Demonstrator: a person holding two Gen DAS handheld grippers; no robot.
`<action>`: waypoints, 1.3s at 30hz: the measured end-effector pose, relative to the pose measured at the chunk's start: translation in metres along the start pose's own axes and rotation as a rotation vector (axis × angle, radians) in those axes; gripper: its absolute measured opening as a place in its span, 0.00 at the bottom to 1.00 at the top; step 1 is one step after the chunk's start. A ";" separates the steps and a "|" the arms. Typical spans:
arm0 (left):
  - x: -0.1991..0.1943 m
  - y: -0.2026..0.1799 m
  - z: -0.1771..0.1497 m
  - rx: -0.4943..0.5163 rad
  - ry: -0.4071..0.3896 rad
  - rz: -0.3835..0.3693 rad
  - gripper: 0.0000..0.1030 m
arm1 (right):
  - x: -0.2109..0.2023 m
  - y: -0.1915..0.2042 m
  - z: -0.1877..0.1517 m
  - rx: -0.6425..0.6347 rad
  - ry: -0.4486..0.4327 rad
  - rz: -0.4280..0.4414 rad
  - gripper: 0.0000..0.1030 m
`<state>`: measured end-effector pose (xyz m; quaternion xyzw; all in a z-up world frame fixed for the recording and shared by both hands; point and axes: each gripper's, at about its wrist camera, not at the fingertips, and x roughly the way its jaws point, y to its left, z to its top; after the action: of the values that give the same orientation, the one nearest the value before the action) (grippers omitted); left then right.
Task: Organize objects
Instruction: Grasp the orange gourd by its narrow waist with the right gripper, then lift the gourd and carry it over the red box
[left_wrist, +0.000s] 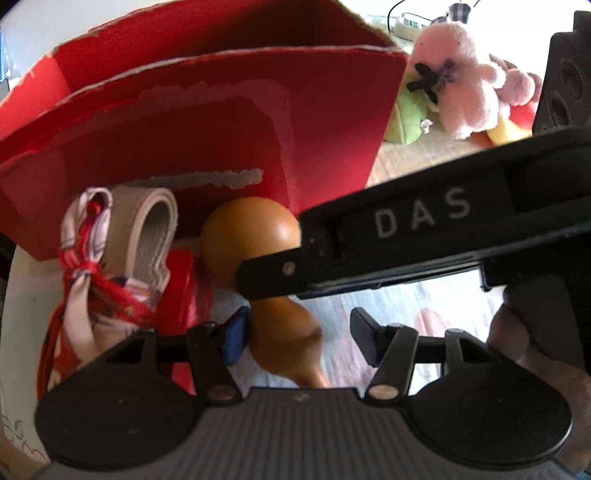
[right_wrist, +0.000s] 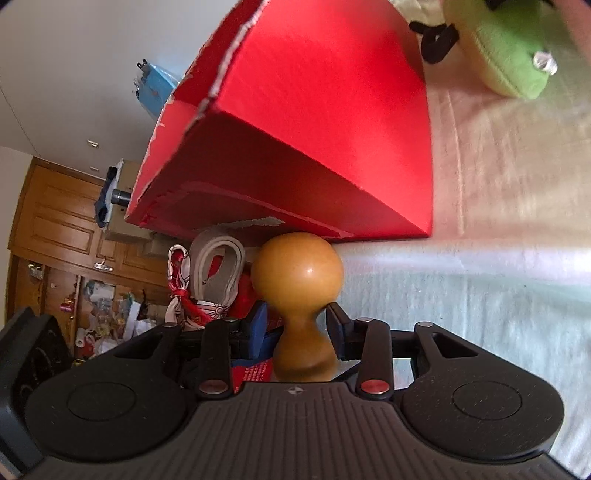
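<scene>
The right tool pinches the narrow waist of a glossy orange-brown wooden gourd — just in front of a torn red cardboard box. The left tool is spread beside it.

Pale cloth-covered surface, red box, green plush, pink plush

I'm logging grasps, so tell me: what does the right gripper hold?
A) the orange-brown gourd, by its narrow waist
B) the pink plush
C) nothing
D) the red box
A: the right gripper has a finger on either side of the gourd at its waist.
</scene>
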<state>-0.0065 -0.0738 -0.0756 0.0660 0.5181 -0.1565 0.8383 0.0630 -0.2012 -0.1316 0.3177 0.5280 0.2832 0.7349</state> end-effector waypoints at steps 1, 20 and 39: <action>0.001 0.001 0.001 0.000 -0.003 0.001 0.60 | 0.001 -0.002 0.000 0.012 0.006 0.010 0.41; -0.009 -0.025 0.002 0.093 -0.021 -0.041 0.54 | -0.050 -0.025 -0.010 0.040 -0.020 -0.010 0.31; -0.069 -0.118 0.016 0.267 -0.197 -0.101 0.54 | -0.147 -0.019 -0.033 -0.012 -0.310 -0.032 0.31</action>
<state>-0.0601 -0.1764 -0.0009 0.1350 0.4109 -0.2716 0.8598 -0.0079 -0.3179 -0.0665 0.3448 0.4114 0.2221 0.8140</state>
